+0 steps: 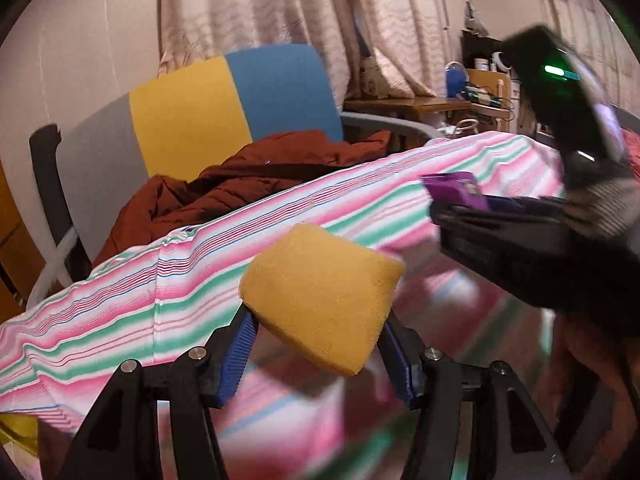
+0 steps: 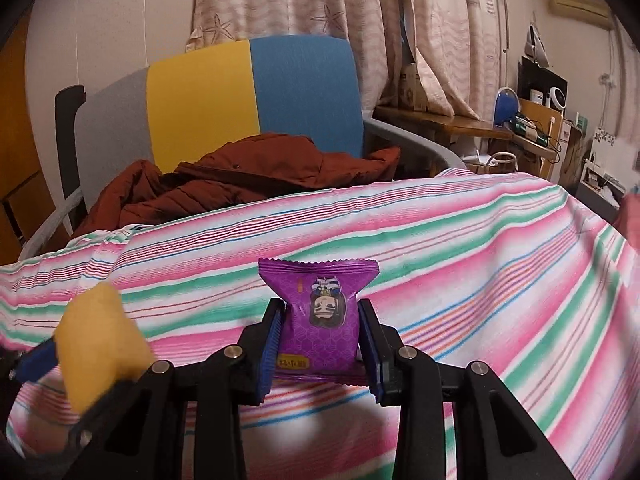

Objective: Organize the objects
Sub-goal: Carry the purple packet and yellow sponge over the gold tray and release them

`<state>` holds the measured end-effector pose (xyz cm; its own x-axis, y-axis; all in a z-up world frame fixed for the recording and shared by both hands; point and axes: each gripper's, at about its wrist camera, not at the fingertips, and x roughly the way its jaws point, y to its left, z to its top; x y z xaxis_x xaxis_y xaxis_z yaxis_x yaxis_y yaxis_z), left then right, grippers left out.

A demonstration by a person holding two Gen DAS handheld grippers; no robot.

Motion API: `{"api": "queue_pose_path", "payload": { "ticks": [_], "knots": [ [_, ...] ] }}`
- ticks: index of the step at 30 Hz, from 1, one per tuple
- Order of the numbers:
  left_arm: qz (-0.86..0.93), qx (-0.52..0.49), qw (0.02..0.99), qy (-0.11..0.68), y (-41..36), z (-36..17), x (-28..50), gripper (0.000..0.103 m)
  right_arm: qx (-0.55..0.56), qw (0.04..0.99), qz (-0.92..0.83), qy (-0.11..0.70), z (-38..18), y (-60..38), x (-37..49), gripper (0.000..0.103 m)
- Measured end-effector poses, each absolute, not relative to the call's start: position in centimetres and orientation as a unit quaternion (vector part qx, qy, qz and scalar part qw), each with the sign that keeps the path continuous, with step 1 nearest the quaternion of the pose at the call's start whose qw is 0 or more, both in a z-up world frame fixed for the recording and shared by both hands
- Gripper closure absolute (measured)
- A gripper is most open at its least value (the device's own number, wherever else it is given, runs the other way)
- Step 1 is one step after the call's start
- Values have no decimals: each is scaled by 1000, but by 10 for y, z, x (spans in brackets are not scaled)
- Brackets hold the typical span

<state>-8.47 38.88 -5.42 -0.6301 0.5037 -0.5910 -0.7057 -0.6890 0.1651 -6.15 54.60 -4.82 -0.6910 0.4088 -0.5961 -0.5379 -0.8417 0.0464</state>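
Up close, the left gripper (image 1: 316,344) points forward over a table draped in a striped pink, green and white cloth (image 1: 120,312), and its two blue-padded fingers (image 1: 236,356) are clamped on a yellow sponge (image 1: 320,300), which sits tilted between them, raised above the cloth. To its right, the right gripper (image 1: 452,204) reaches in sideways across the left wrist view, blurred, with a purple snack packet (image 1: 456,190) at its tip. From the right wrist view, that right gripper (image 2: 320,344) points straight ahead above the same cloth (image 2: 480,280), its blue-padded fingers (image 2: 270,344) pressed against both sides of the purple snack packet (image 2: 320,316), which stands upright between them with a cartoon face printed upside down. The yellow sponge (image 2: 96,344) shows at the lower left of this view, near the right gripper. Beyond the table stands a chair with a grey, yellow and blue back (image 2: 248,96), and a rust-brown jacket (image 2: 240,176) lies heaped on its seat.
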Motion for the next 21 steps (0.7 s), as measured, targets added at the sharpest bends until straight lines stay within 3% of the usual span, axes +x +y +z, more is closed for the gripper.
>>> {"api": "queue_pose_path", "payload": {
  "ticks": [21],
  "knots": [
    [875, -323, 352, 84, 291, -39, -22, 43, -321, 206, 917, 119, -39, 481, 4, 66]
  ]
}}
